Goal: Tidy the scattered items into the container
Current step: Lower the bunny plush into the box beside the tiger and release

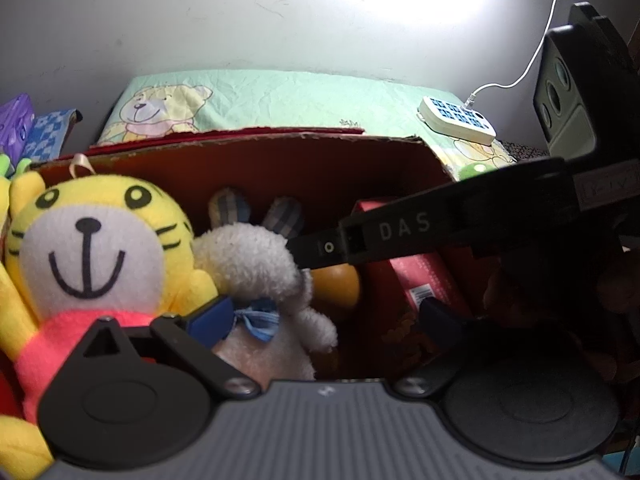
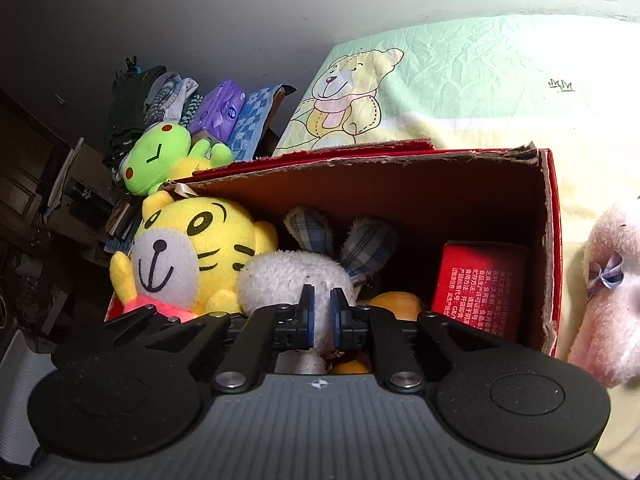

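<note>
Both grippers are over the red cardboard box (image 2: 548, 240), which sits on a bed covered by a pale green sheet with a teddy-bear print (image 2: 460, 76). My right gripper (image 2: 323, 312) has its blue-padded jaws drawn nearly together, pinching the fleece of the white plush rabbit (image 2: 280, 280) between them; the rabbit lies inside the box, its plaid ears (image 2: 340, 240) pointing toward the far wall. My left gripper (image 1: 324, 320) is wide open: its left finger (image 1: 208, 320) lies near the rabbit's blue bow (image 1: 256, 320), the right one (image 1: 440, 316) sits over the red carton, and neither pad presses on anything. In the left wrist view the right gripper's black finger (image 1: 360, 240) crosses in from the right and ends at the rabbit's head. Box contents, left to right: yellow tiger plush (image 2: 192, 252) with a pink shirt, leaning at the left end; rabbit in the middle; an orange round object (image 2: 396, 304), partly hidden, beside it; a red carton with printed text (image 2: 480, 280) upright against the right wall. Outside the box: a pink plush (image 2: 608, 292) on the bed just beside the right wall, a green frog plush (image 2: 160, 156) behind the left corner, and a white power strip (image 1: 456, 120) with cable on the sheet, well apart from the box.
</note>
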Demonstrator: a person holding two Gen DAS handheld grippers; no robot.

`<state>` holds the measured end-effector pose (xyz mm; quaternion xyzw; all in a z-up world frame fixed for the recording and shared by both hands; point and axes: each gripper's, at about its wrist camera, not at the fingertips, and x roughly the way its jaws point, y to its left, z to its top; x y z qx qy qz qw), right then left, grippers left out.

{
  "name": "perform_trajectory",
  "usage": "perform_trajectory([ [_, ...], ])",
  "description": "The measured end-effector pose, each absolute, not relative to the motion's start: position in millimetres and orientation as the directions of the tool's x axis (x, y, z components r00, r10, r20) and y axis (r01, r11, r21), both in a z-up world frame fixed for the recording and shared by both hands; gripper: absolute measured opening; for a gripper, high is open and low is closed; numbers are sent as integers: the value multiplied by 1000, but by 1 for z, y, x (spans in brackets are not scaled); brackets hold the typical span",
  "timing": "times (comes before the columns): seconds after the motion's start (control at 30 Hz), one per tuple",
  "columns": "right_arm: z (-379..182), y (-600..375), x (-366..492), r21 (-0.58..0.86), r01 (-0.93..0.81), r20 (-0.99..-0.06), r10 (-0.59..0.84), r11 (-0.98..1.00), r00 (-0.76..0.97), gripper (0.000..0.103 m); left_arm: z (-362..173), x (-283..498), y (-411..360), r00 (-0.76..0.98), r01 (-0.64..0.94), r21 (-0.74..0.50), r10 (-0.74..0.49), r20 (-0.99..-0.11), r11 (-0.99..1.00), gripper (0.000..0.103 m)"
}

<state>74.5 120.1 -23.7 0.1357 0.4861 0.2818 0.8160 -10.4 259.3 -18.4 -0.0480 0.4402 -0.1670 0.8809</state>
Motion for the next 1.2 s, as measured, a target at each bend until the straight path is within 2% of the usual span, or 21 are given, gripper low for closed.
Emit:
perform_trajectory([
  [0.27,-23,117,71,497,-339,-698,600,799,390,13,-18,-7,259,548,232,-208,-305,-779,950,100],
  [0.6,-21,110,64,535,-360,-635,645,764,426,22,-22,-2,255,536,207,-174,-261,-803,963,99],
  [1.2,-19,117,59,482,-385,-646,616,787,451,23,-26,0,251,519,195,-143,-226,-825,970,100],
])
